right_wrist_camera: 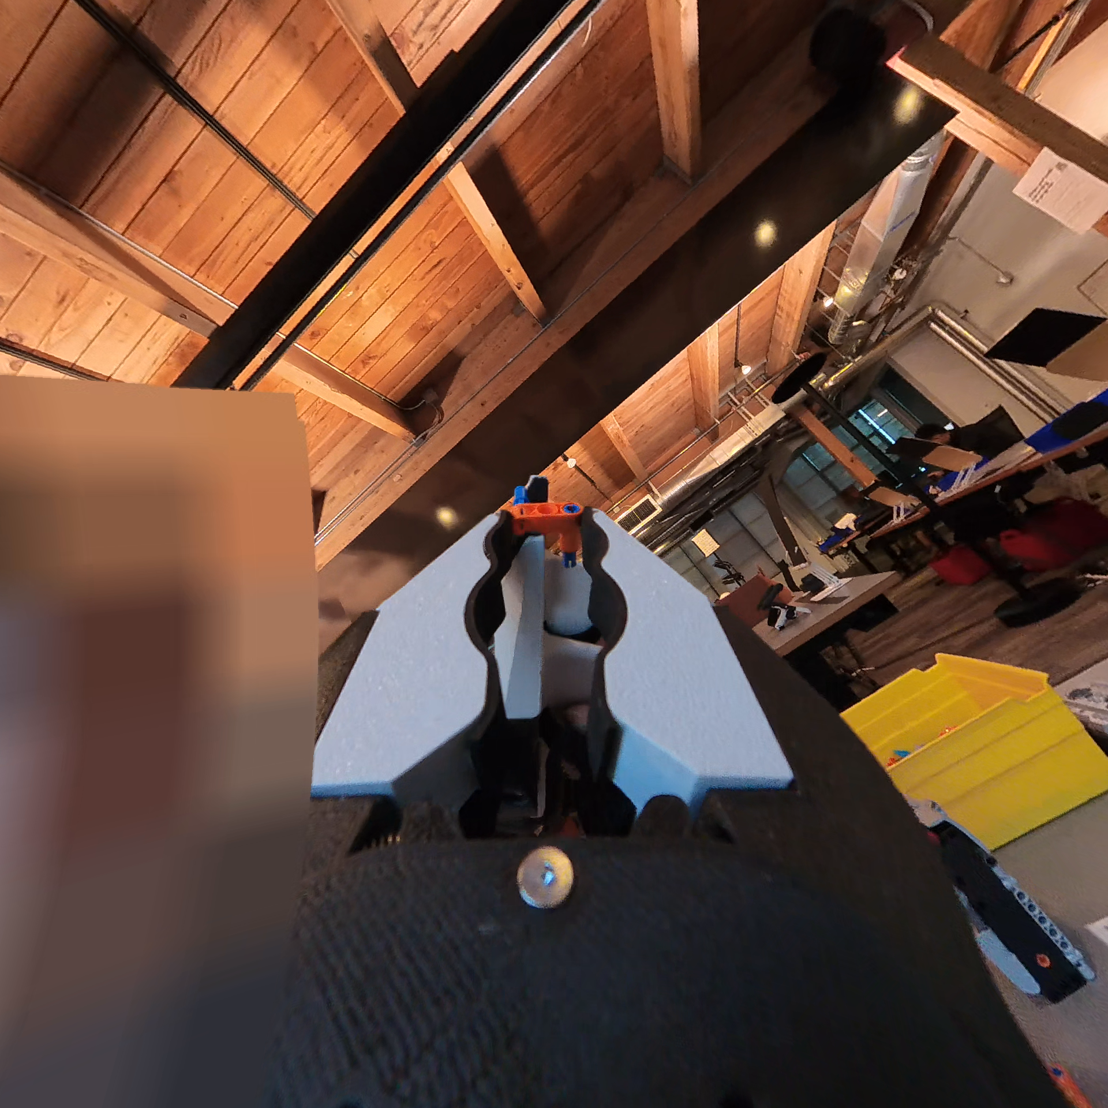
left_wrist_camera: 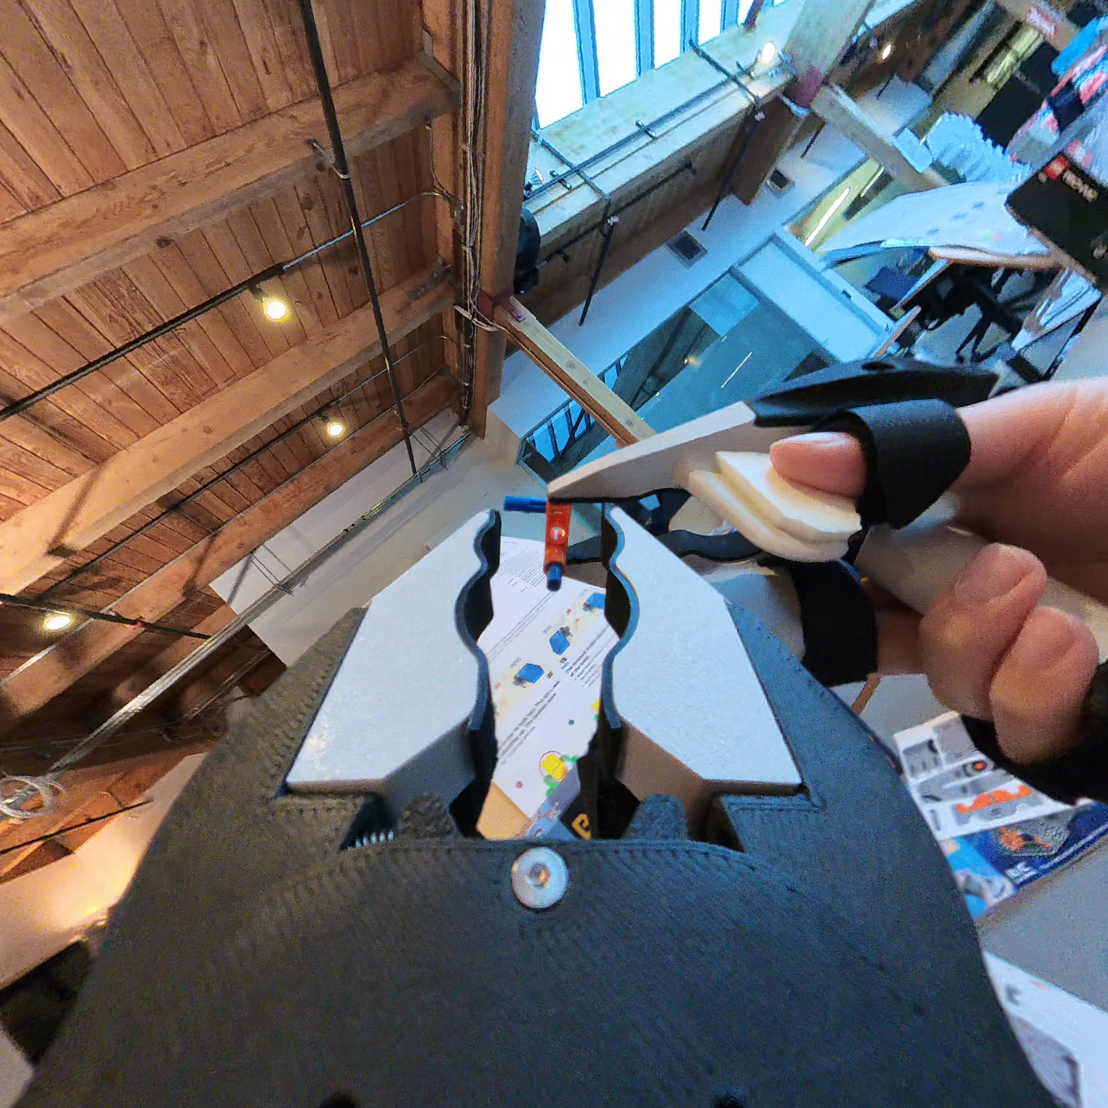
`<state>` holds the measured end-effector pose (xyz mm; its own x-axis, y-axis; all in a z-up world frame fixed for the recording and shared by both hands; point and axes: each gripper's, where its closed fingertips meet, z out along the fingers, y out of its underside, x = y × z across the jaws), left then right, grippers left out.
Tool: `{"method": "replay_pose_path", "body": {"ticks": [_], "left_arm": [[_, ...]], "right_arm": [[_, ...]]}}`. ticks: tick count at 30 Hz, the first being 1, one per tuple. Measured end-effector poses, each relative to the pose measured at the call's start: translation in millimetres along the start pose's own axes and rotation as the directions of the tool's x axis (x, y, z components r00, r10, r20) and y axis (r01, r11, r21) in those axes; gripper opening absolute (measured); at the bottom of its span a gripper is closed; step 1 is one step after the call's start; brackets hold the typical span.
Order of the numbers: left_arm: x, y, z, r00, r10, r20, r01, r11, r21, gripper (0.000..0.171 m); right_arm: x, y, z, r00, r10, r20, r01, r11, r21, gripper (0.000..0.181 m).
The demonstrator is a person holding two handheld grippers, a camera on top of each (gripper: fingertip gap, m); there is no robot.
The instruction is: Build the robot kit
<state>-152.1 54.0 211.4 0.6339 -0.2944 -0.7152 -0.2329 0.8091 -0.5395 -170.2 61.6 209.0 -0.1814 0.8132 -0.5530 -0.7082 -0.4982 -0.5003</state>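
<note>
Item: small orange plastic connector with blue pins (right_wrist_camera: 544,517); clamped at the tips of right gripper (right_wrist_camera: 547,517), raised overhead; left gripper (left_wrist_camera: 551,521) parted, empty, just below it; light, rigid, slippery; best pinched across flat orange faces.

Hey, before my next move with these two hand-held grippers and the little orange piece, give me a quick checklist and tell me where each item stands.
1. Right hand-held gripper gripping the orange piece: ok, the piece spans its fingertips.
2. Blue pins in the piece: ok, two show. How deep they sit: cannot tell.
3. Left hand-held gripper free: ok, jaws apart, touching nothing.
4. Piece between the left fingertips rather than beyond them: cannot tell. It lines up with the gap, but depth is unclear.
5. Instruction booklet readable: not ok, only a strip shows through the left gap.
</note>
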Motion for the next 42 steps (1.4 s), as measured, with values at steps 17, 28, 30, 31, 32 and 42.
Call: {"method": "replay_pose_path", "body": {"ticks": [17,28,30,31,32,42], "left_arm": [[1.2,8.5,2.4,0.993,0.109,0.04,-0.107,0.993,-0.048,0.02],[4.1,11.7,3.9,0.997,0.074,0.019,-0.073,0.996,-0.061,0.018],[4.2,12.0,3.7,0.997,0.07,0.015,-0.069,0.996,-0.062,0.017],[4.3,12.1,3.6,0.998,0.067,0.013,-0.066,0.996,-0.062,0.017],[4.3,12.0,3.4,0.998,0.065,0.012,-0.065,0.996,-0.062,0.016],[7.2,14.2,4.3,1.0,0.031,-0.005,-0.031,0.997,-0.074,0.013]], "right_arm": [[11.3,0.0,-5.0,0.994,0.099,-0.037,-0.098,0.995,0.008,0.022],[14.8,-1.5,-7.1,0.99,0.133,-0.037,-0.132,0.991,0.032,0.022],[15.1,-1.5,-7.2,0.99,0.135,-0.037,-0.134,0.99,0.033,0.022],[15.2,-1.4,-7.2,0.99,0.136,-0.036,-0.134,0.99,0.034,0.022],[15.0,-1.2,-7.2,0.99,0.137,-0.034,-0.136,0.99,0.034,0.022],[16.7,-3.2,-9.9,0.988,0.146,-0.043,-0.144,0.988,0.048,0.022]]}}
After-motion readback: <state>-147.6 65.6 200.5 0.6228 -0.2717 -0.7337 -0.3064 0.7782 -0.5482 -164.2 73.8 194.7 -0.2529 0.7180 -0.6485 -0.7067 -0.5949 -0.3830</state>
